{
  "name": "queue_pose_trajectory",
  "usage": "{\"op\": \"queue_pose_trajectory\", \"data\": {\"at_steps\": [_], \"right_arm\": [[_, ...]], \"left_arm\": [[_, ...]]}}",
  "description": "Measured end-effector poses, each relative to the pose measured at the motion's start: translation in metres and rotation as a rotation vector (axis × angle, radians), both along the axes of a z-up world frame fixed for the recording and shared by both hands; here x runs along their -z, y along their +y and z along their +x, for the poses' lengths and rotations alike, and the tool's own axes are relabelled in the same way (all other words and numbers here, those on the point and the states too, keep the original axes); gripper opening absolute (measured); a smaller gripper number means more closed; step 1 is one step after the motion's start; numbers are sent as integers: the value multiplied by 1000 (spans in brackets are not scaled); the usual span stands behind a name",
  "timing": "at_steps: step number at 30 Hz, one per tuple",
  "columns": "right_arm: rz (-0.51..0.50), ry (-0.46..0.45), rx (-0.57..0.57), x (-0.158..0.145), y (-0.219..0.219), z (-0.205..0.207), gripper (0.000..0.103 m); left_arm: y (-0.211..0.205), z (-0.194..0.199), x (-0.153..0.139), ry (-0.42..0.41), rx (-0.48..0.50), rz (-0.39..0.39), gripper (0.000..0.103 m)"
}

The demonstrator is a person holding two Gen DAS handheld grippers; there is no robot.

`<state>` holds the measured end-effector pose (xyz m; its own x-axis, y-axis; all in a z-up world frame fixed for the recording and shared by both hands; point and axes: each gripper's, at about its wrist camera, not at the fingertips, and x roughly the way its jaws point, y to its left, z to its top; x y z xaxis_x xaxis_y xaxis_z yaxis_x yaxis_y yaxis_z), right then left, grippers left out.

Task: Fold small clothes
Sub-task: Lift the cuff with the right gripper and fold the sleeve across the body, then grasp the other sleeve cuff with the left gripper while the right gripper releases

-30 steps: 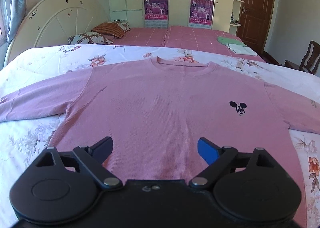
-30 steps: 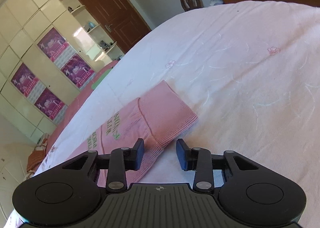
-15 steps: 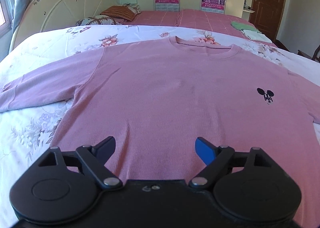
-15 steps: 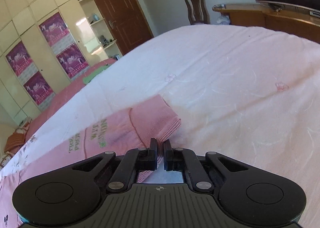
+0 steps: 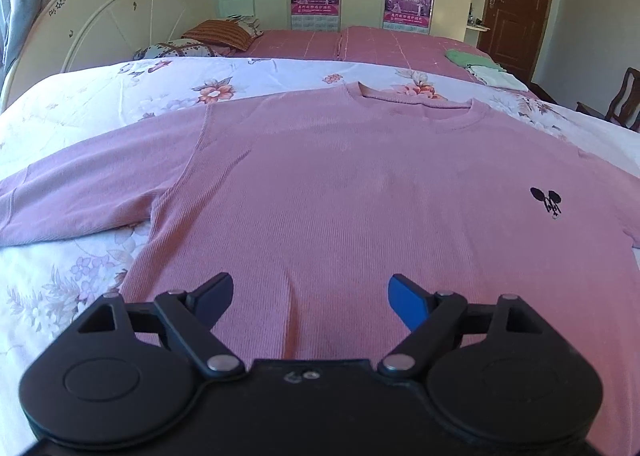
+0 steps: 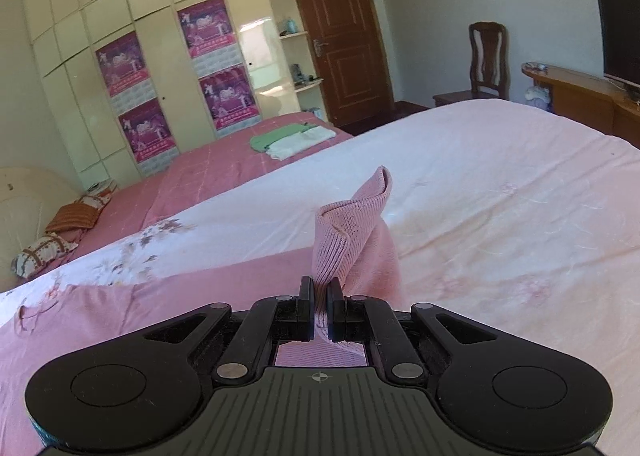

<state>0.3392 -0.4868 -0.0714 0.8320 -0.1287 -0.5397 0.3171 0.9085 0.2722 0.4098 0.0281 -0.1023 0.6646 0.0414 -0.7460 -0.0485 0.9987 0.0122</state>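
A pink long-sleeved sweater (image 5: 340, 191) lies flat, front up, on the floral bedsheet (image 5: 120, 95), with a small black mouse emblem (image 5: 546, 200) on its chest. My left gripper (image 5: 310, 298) hovers open over the sweater's lower hem, nothing between its fingers. In the right wrist view my right gripper (image 6: 319, 302) is shut on the sweater's sleeve cuff (image 6: 348, 223), which stands lifted off the bed and folded over above the jaws.
A second bed with a pink cover (image 5: 360, 43) stands behind, with pillows (image 5: 216, 35) and folded green and white clothes (image 6: 294, 139). Beyond are a wardrobe with posters (image 6: 132, 67), a brown door (image 6: 340, 31), a wooden chair (image 6: 488, 55) and a desk (image 6: 576, 95).
My right gripper closed on the sleeve cuff, rolled upright and lifted it off the bed. My left gripper moved lower and closer over the sweater's hem, staying open.
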Motion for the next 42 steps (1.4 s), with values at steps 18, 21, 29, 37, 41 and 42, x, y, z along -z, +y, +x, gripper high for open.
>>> {"op": "queue_pose_trajectory", "data": {"at_steps": [18, 21, 29, 37, 41, 42], "right_arm": [[-54, 61, -400, 20, 254, 76, 5], [-65, 70, -465, 27, 294, 94, 5], [-98, 67, -470, 40, 323, 97, 48], [7, 44, -267, 19, 245, 35, 51], [91, 46, -155, 13, 207, 21, 51], [118, 43, -129, 12, 197, 17, 52]], "left_arm": [[87, 21, 1, -11, 57, -114, 58], [88, 26, -2, -24, 84, -176, 73], [50, 64, 3, -10, 197, -371, 55], [-64, 137, 35, 142, 366, -468, 43], [-97, 150, 40, 128, 401, -403, 33], [-101, 152, 40, 131, 410, -399, 8]]}}
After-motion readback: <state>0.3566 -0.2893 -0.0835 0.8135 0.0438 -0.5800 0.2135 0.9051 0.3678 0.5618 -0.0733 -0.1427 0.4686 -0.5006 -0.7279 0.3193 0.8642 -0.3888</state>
